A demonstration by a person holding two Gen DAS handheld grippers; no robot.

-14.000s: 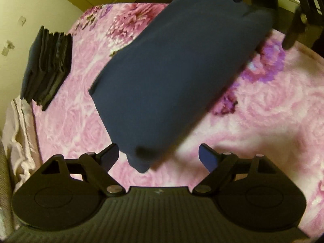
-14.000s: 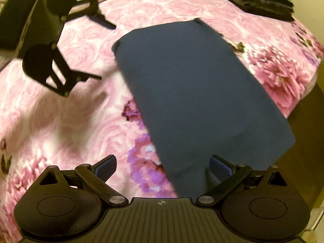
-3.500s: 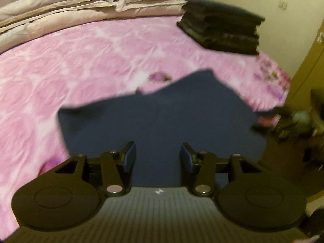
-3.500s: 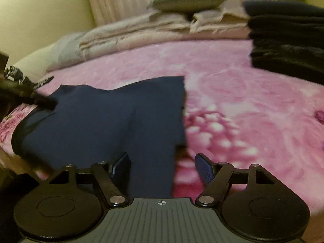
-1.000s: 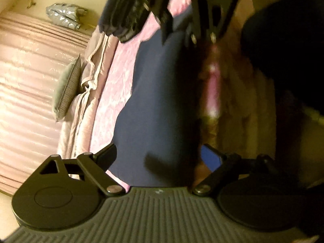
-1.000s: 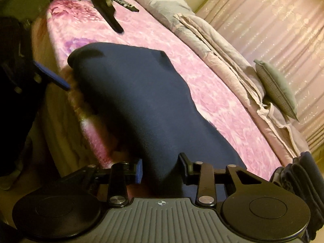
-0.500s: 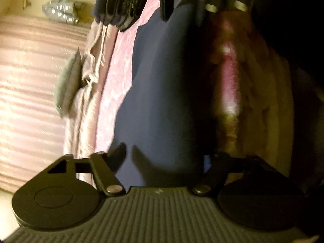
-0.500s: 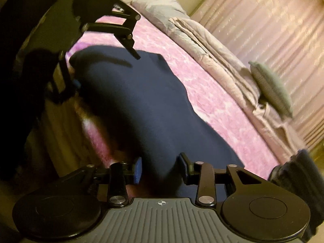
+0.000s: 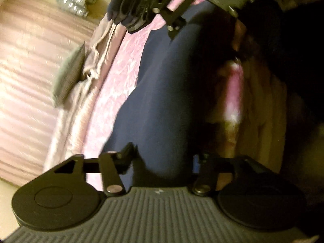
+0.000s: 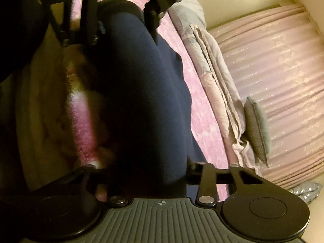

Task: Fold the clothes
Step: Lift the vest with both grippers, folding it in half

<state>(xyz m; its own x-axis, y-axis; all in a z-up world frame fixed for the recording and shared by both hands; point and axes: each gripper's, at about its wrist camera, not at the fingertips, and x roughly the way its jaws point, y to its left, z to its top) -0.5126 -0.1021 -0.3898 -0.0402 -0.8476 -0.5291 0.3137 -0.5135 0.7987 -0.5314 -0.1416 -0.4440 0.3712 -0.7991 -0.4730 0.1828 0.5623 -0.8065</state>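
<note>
A folded navy blue cloth (image 9: 162,101) lies over the edge of the bed with the pink floral blanket (image 9: 125,64). My left gripper (image 9: 162,158) has its fingers closing around the cloth's near end. My right gripper (image 10: 149,172) has its fingers around the other end of the same cloth (image 10: 145,93). Each gripper shows at the top of the other's view: the right gripper (image 9: 174,26) in the left wrist view, the left gripper (image 10: 121,34) in the right wrist view. Both pairs of jaws stand apart by the width of the folded cloth.
A stack of folded dark clothes (image 9: 131,2) sits at the far side of the bed. Beige folded bedding (image 10: 214,77) and a grey pillow (image 10: 257,129) lie by the pink curtain (image 10: 273,81). The bed's side drops off below the cloth.
Both grippers have come closer together along the cloth's edge. The left jaws have narrowed around the cloth; the right jaws now stand wider, around the thick fold.
</note>
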